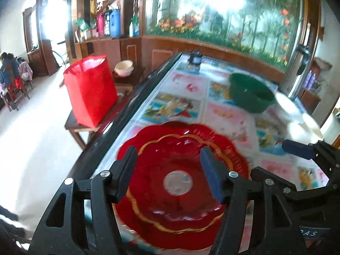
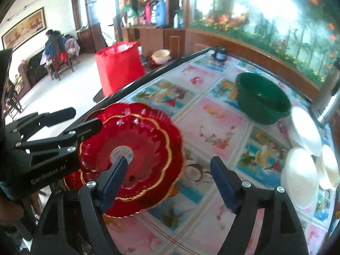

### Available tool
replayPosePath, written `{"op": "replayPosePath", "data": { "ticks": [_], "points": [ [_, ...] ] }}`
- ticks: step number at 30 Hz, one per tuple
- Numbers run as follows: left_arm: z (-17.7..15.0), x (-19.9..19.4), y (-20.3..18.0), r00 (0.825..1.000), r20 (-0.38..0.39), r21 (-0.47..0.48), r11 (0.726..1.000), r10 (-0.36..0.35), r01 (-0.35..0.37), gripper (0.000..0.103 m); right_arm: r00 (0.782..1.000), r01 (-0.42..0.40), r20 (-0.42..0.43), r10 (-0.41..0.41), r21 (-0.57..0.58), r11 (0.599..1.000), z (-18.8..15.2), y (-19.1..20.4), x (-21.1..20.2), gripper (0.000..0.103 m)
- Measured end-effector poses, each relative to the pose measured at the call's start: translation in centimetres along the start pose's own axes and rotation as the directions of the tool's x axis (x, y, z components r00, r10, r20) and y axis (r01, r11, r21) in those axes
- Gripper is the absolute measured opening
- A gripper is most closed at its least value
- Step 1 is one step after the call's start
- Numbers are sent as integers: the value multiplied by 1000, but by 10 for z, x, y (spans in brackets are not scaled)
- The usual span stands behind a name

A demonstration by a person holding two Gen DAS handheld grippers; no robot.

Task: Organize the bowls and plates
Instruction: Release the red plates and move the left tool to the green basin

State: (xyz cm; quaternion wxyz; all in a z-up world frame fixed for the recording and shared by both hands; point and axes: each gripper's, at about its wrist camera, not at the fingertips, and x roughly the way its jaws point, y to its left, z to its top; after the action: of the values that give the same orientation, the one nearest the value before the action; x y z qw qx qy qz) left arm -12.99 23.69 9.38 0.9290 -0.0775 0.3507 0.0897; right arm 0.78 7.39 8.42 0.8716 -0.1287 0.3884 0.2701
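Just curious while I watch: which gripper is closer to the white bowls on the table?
Right. The right gripper hangs open above the table between the red plates and the white bowls. The left gripper is open over the red plates, on their far side from the bowls.

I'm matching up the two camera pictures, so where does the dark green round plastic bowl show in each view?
Left wrist view: dark green round plastic bowl, upper right, on the patterned tablecloth.
Right wrist view: same bowl, right of centre, upper half.
Shared landmark: the red scalloped gold-rimmed glass plates, nearer the camera, left of the bowl.
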Motion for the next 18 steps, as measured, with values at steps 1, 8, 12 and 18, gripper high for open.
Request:
{"op": "replayPosePath", "data": {
  "ticks": [1,8,12,18],
  "points": [
    [1,-1,-6,1000,10,5,1000,-8,8,62,1000,7,10,-7,8,1000,-1,-4,-2,82],
    [4,2,-41,999,4,22,998,-53,53,62,999,36,21,-38,89,995,-8,-41,-11,83],
    [7,5,-62,998,11,52,997,-62,61,62,998,45,31,-49,134,990,-13,-60,-17,83],
    [11,12,-85,997,6,75,994,-81,80,62,996,80,32,-86,160,984,-17,-81,-21,83]
  ]
}}
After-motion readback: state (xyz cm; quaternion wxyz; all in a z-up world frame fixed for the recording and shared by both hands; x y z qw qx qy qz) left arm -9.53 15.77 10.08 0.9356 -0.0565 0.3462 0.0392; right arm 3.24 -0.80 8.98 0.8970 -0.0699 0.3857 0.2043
